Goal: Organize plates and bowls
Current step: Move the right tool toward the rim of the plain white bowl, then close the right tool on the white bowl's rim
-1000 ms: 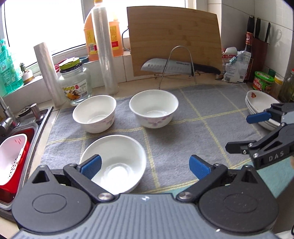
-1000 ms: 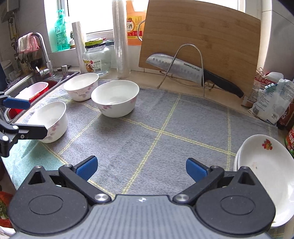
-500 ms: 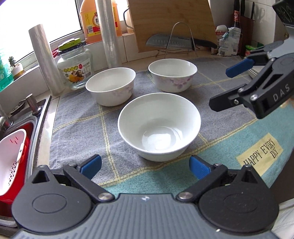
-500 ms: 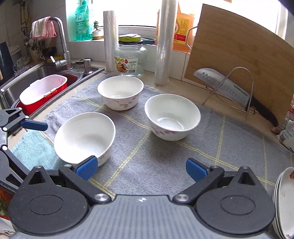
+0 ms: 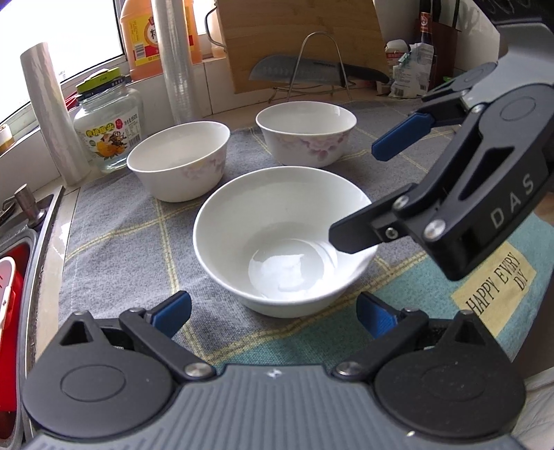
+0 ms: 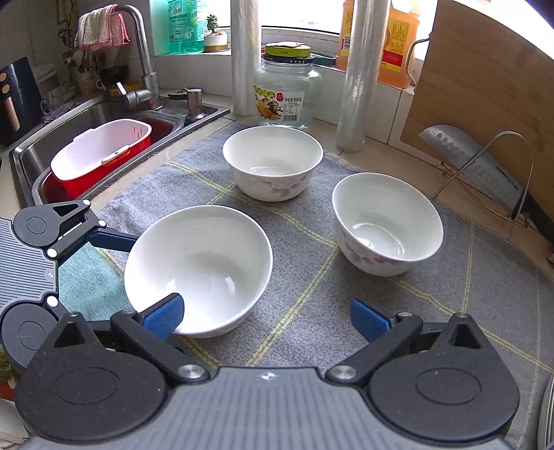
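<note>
Both open tools (image 5: 273, 313) (image 6: 266, 316) moved nearer; three bowls (image 5: 284, 239) on mat (image 5: 114, 242).

Glossy glazed bowl (image 5: 284, 239); rough woven cloth mat (image 6: 346, 277); brushed steel sink (image 6: 69, 128)

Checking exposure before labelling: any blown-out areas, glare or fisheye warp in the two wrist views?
Left wrist: window top left is blown out white; soft glare in the nearest bowl; the cutting board edges bow. Right wrist: window strip is overexposed; highlight on the cleaver; mat lines curve. Both are sharp, with soft shadows.
</note>
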`<state>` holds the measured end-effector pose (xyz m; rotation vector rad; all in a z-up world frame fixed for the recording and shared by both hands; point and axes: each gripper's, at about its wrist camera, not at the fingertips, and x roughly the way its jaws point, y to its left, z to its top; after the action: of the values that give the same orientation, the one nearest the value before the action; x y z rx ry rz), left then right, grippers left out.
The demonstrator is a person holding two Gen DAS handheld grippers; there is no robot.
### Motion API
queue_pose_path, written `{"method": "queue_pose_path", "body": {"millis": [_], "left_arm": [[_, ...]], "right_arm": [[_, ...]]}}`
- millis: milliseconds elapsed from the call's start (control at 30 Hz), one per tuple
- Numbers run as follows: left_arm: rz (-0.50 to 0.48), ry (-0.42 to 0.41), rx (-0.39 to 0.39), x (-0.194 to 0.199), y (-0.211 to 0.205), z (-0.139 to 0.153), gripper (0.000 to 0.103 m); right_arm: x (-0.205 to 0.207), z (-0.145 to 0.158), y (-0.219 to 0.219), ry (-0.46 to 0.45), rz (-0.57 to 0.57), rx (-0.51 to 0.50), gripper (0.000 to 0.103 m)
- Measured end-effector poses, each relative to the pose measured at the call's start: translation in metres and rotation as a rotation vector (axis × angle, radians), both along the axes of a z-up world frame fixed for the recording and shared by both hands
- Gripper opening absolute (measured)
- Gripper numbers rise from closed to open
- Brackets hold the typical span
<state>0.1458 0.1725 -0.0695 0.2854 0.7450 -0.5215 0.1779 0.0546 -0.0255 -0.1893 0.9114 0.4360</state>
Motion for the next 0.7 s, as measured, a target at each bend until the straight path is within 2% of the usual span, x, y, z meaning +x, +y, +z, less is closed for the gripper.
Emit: {"method": "queue_pose_path", "body": {"millis": [267,467,700], "left_arm": [[-0.028,-0.013,-0.025,0.005,0.004,0.003,0.094],[-0.068,-0.020,-0.039,0.002,0.004,0.005,0.083],[-0.083,-0.030,-0.041,0.002,0.004,0.004,0.083]], "right_arm": [[0.016,-0.002,0.022,0.017,0.061,0.046,0.101],[0.023,-0.006,0.029,0.043,0.090,0.057,0.093],[0.028,-0.009,0.030,0.064,0.099,0.074,0.085]]}}
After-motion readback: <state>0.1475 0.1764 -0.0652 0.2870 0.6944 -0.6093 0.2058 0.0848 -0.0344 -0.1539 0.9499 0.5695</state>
